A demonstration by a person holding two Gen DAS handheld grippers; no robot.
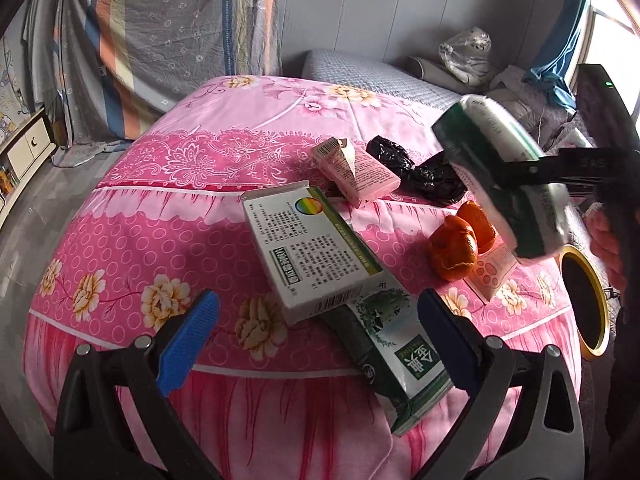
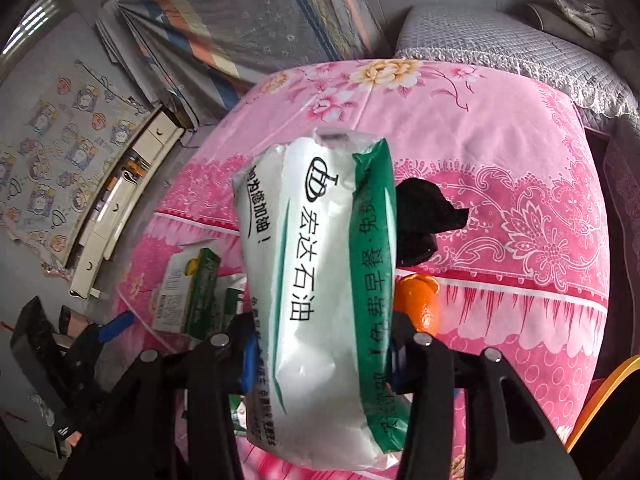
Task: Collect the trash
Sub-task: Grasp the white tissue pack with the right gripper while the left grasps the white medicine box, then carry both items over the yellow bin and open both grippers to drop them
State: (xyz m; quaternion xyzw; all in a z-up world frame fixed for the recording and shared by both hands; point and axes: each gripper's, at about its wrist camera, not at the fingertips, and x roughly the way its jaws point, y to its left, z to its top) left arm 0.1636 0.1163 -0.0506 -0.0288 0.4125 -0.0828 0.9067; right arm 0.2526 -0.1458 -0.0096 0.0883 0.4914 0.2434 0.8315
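I am in a bedroom of a home. Before me lies a bed [image 1: 304, 92] under a pink flowered cover, a second bed [image 1: 384, 76] with a grey quilted cover behind it, patterned sheets [image 1: 160, 40] hung along the wall, a low white drawer cabinet [image 1: 30, 144], and a curtained window [image 1: 612, 32].

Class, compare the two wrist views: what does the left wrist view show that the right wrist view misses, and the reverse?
Only the left wrist view shows the pink box, the paw-print packet and the open left tool. Only the right wrist view shows the cartoon wall covering. Both show the tissue pack clamped in the right tool, the orange peel and the black bag.
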